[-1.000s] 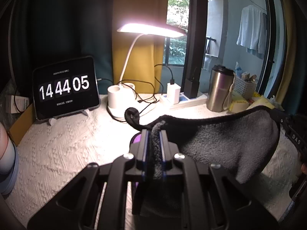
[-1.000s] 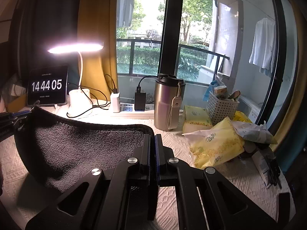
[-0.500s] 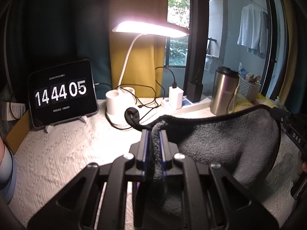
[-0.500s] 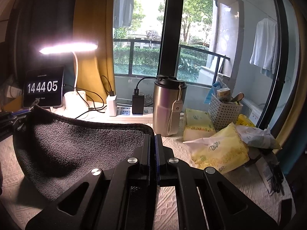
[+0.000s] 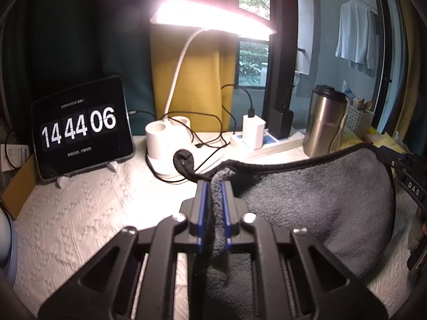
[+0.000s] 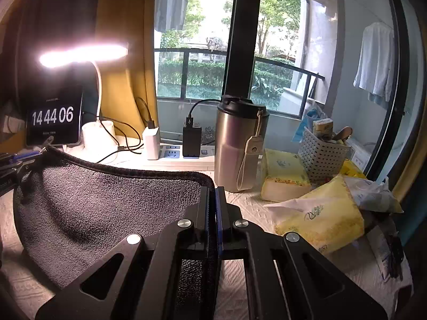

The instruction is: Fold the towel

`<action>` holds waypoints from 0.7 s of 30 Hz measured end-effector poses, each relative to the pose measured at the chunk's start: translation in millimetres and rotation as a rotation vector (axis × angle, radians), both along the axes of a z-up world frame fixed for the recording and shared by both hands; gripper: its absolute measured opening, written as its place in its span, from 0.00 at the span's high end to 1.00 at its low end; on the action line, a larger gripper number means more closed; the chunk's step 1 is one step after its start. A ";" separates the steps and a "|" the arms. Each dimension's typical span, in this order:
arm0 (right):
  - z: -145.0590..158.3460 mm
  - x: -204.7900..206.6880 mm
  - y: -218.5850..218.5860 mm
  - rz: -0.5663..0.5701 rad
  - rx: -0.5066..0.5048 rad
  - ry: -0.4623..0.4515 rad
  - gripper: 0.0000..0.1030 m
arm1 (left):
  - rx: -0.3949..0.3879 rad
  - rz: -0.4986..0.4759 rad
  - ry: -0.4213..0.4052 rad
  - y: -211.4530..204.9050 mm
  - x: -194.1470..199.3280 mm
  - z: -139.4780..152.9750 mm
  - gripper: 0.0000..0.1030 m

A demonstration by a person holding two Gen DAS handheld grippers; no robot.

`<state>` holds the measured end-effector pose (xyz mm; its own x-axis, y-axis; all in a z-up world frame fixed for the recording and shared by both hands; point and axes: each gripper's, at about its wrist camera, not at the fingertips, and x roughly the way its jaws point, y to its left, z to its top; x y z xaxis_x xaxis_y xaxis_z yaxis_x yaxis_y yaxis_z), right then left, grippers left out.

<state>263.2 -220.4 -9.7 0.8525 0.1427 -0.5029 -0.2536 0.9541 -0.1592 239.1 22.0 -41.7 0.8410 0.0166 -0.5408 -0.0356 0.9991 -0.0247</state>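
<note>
A: What have the two grippers got hold of?

B: The left gripper (image 5: 213,186) is pinched onto a bunched corner of the grey towel (image 5: 320,200), with grey pile squeezed between its blue pads. The right gripper (image 6: 212,190) is closed tight on the opposite corner, jaws almost meeting on the towel's black hem.

A: And where is the towel itself?

B: Slung between the two grippers, sagging in the middle, in front of the desk lamp (image 5: 210,18) and over the white textured tablecloth (image 5: 80,213). A black hanging loop (image 5: 183,160) curls up from the left corner, just in front of the lamp's white base.

A: Any writing?

B: Left of the lamp, a tablet (image 5: 82,128) on a stand shows a flip clock reading 14 44 06; the small lines above and below are too blurred to read. In the left wrist view the right gripper's body at the far edge carries the letters "DAS", perhaps part of a longer word.

A: And right of the lamp?

B: A white charger (image 6: 151,144) and a black adapter (image 6: 191,141) are plugged into a power strip (image 6: 173,157). Further right stands a steel tumbler (image 6: 240,144) with a tag on a strap, then yellow tissue packs (image 6: 320,218), the nearest with a cursive mark beginning with "R", and a white perforated basket (image 6: 320,157).
</note>
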 end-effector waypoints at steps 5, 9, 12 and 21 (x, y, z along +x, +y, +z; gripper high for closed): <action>-9.3 11.9 2.3 0.003 -0.004 0.018 0.95 | 0.009 0.001 0.021 0.7 12.5 -9.1 0.89; -21.3 24.2 3.0 -0.002 -0.007 0.045 0.95 | 0.013 0.002 0.046 1.3 24.1 -18.8 0.89; -31.9 33.1 3.3 -0.005 -0.011 0.070 0.95 | 0.014 0.004 0.069 1.6 32.5 -27.6 0.89; -54.6 52.9 5.2 -0.012 -0.029 0.138 0.95 | 0.003 0.013 0.156 6.2 54.0 -50.6 0.88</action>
<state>316.0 -215.2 -64.2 0.7765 0.1167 -0.6192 -0.2636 0.9527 -0.1510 293.1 28.2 -92.3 0.7467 0.0283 -0.6645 -0.0515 0.9986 -0.0153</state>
